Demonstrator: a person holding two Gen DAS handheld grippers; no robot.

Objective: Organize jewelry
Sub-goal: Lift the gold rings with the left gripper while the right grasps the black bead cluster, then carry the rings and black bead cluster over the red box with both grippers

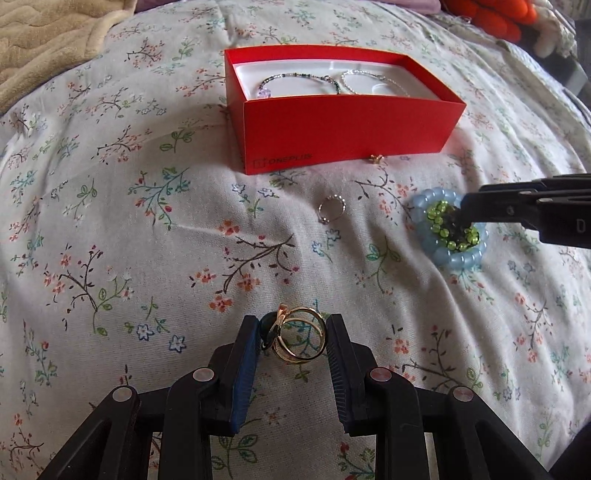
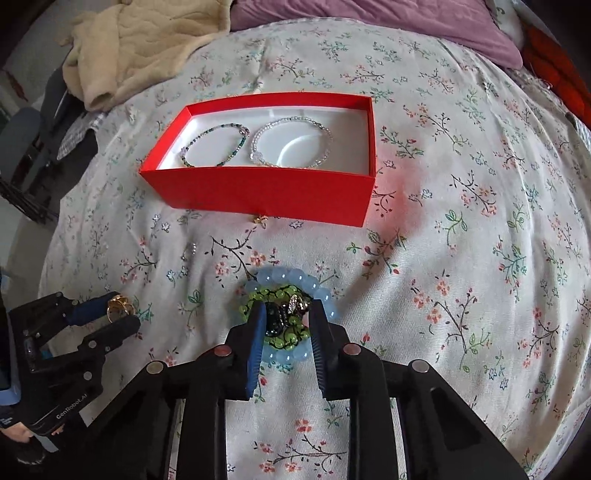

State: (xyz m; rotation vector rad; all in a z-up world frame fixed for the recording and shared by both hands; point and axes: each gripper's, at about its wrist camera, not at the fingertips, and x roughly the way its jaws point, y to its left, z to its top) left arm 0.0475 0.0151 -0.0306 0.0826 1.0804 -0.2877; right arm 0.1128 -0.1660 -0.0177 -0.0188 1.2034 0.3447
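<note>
My left gripper (image 1: 292,326) is shut on a gold ring (image 1: 299,338) with a dark stone, just above the floral bedsheet (image 1: 147,240); the same gripper (image 2: 123,310) shows at the lower left of the right wrist view. My right gripper (image 2: 289,307) is closed around a dark jewelled ring (image 2: 282,315), which lies inside a green bead bracelet (image 2: 251,301) ringed by a pale blue bead bracelet (image 2: 280,277). Its tips (image 1: 460,216) dip into that cluster. Beyond stands an open red box (image 2: 258,192) with two bracelets (image 2: 291,140) inside.
A thin silver ring (image 1: 331,208) lies loose on the sheet between the grippers and the box. A small gold piece (image 1: 376,158) sits against the box's front wall. A beige blanket (image 2: 147,44), a purple cushion (image 2: 369,18) and an orange item (image 1: 495,14) lie further back.
</note>
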